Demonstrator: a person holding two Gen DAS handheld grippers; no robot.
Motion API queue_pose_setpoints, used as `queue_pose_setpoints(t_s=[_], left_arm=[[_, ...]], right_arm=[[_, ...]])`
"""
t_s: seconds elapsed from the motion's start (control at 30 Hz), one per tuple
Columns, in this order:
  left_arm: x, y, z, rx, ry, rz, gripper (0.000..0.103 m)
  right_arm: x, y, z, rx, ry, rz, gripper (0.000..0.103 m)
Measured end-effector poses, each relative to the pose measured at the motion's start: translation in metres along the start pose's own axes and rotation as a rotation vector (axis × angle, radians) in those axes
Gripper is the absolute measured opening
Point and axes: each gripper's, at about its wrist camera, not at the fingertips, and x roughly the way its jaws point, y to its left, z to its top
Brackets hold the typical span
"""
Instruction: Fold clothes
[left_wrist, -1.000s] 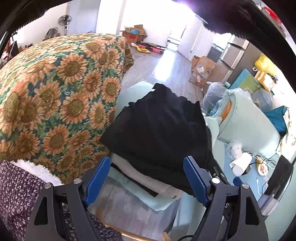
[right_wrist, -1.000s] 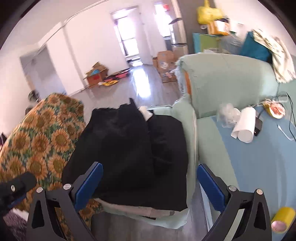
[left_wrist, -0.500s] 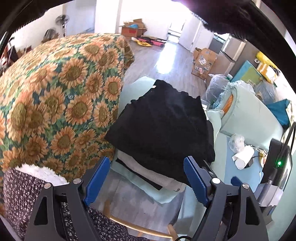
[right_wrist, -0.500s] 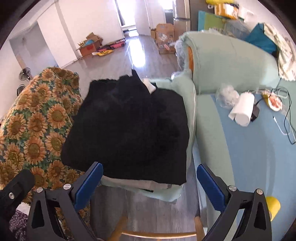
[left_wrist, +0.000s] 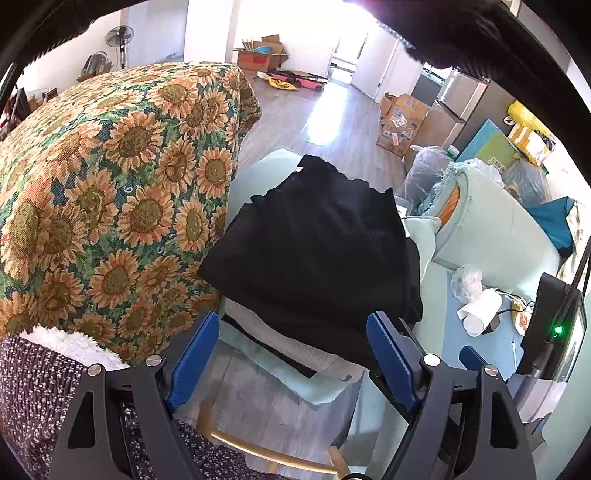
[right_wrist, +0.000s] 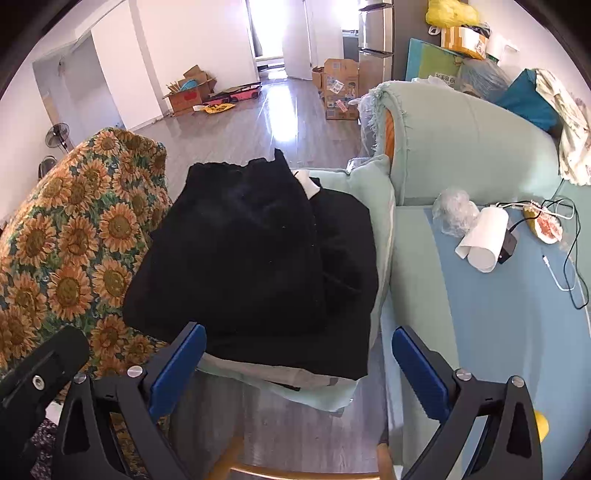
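Clothes: black garment (right_wrist: 255, 258) sits folded on top of a stack, w/ a grey-beige piece (left_wrist: 280, 339) and a pale green cloth (right_wrist: 325, 397) under it, all on a seat between the sunflower cover (left_wrist: 110, 192) and the sofa (right_wrist: 469, 155).

Both tools empty. Left gripper (left_wrist: 291, 362) jaws wide apart, above the stack's near edge, not touching. Right gripper (right_wrist: 295, 365) same: spread wide, nothing held, near edge of the black piece showing between its fingers.

Handling, my guess: black fabric looks soft, thickish, light, no stiffness. It'll sag and drape if lifted by one spot, and layers may slide off each other. Best hold is prob. the two near corners, one per tool, pinching only the top layer so the grey piece below doesn't come along.

Edges/room: stack overhangs the seat's near edge a bit; green cloth hangs lowest. Sunflower cover touches or nearly touches the stack on the left, so tight there. Sofa arm close on the right. Open floor (right_wrist: 258, 122) beyond; wooden rail (left_wrist: 273, 456) right below the tools. Sofa seat has a paper roll (right_wrist: 484, 240), cables (right_wrist: 565, 258) and plastic wrap (right_wrist: 452, 216), well apart from the stack.
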Motion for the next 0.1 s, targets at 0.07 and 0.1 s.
queue_pose_setpoints(t_s=[0.07,0.1], left_arm=[[0.0002,-0.0002,-0.0001,0.003,-0.005,0.008,0.082],[0.0005,-0.0005,0.0001,0.005,-0.005,0.015,0.082]], right_arm=[[0.0005,-0.0001,-0.0006,-0.012,-0.009,-0.015,0.102],[0.0010,-0.0002,-0.0007,-0.016,-0.009,-0.019,0.102]])
